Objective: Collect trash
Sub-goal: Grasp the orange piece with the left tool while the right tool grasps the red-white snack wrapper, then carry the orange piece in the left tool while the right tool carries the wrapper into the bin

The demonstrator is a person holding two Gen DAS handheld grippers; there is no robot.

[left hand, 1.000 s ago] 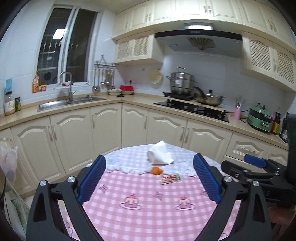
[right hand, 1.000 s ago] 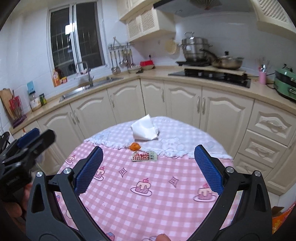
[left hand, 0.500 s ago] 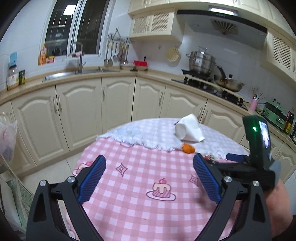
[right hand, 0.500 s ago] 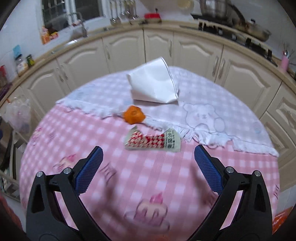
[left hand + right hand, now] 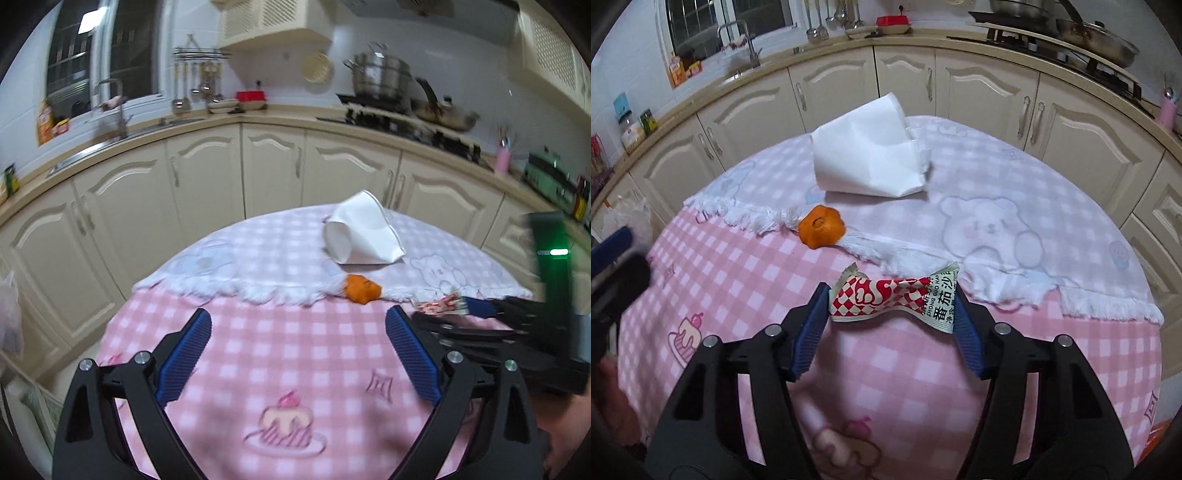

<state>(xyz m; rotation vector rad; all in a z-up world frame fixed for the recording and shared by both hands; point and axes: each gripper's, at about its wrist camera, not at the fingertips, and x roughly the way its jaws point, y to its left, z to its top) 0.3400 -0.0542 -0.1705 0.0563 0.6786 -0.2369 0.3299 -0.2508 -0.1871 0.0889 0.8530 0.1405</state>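
Observation:
A red-and-white checked snack wrapper (image 5: pixel 892 297) lies on the pink checked tablecloth (image 5: pixel 738 277). My right gripper (image 5: pixel 890 295) has its jaws closing on the wrapper. Both blue pads touch its ends, and the wrapper is buckled between them. In the left wrist view the wrapper (image 5: pixel 439 304) shows at the right gripper's tip (image 5: pixel 476 310). An orange peel (image 5: pixel 822 227) rests on the fringe of a white cloth, just beyond the wrapper. A crumpled white paper (image 5: pixel 871 155) lies farther back. My left gripper (image 5: pixel 298 317) hangs open over bare tablecloth, left of the peel (image 5: pixel 362 290) and short of the paper (image 5: pixel 364 234).
The round table stands in front of cream kitchen cabinets (image 5: pixel 273 173), with a sink (image 5: pixel 122 133) at the back left and a stove with pots (image 5: pixel 391 110) at the back right. A plastic bag (image 5: pixel 9 314) hangs by the table's left side.
Both grippers have come down and forward over the table. The right gripper's jaws have narrowed from wide open onto the wrapper, which now buckles. The left gripper stays open.

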